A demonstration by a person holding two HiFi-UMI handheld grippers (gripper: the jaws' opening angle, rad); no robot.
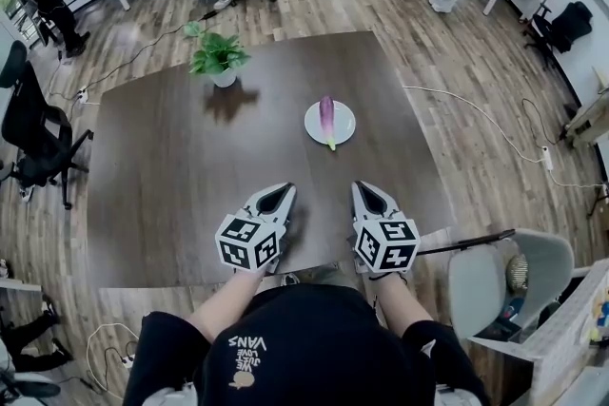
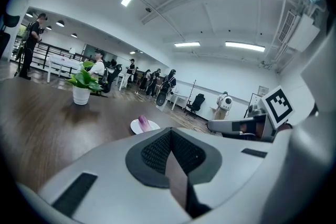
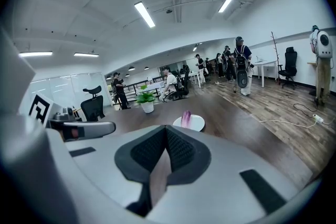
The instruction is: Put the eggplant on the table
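Observation:
A purple eggplant point(image 1: 326, 117) with a green stem end lies on a small white plate point(image 1: 342, 129) right of the middle of the dark wooden table point(image 1: 171, 166). My left gripper point(image 1: 284, 190) and right gripper point(image 1: 360, 187) rest side by side near the table's front edge, well short of the plate. Both point toward it, shut and holding nothing. In the left gripper view the jaws point(image 2: 170, 131) meet at their tips, with the eggplant point(image 2: 143, 121) beyond them. The right gripper view shows the same: closed jaws point(image 3: 167, 128), eggplant point(image 3: 186, 116) and plate point(image 3: 196, 124) ahead.
A potted green plant point(image 1: 219, 60) stands at the back left of the table. Black office chairs point(image 1: 33, 133) stand to the left and a grey chair point(image 1: 514, 276) at the near right. Cables cross the wood floor, and people stand by desks farther back.

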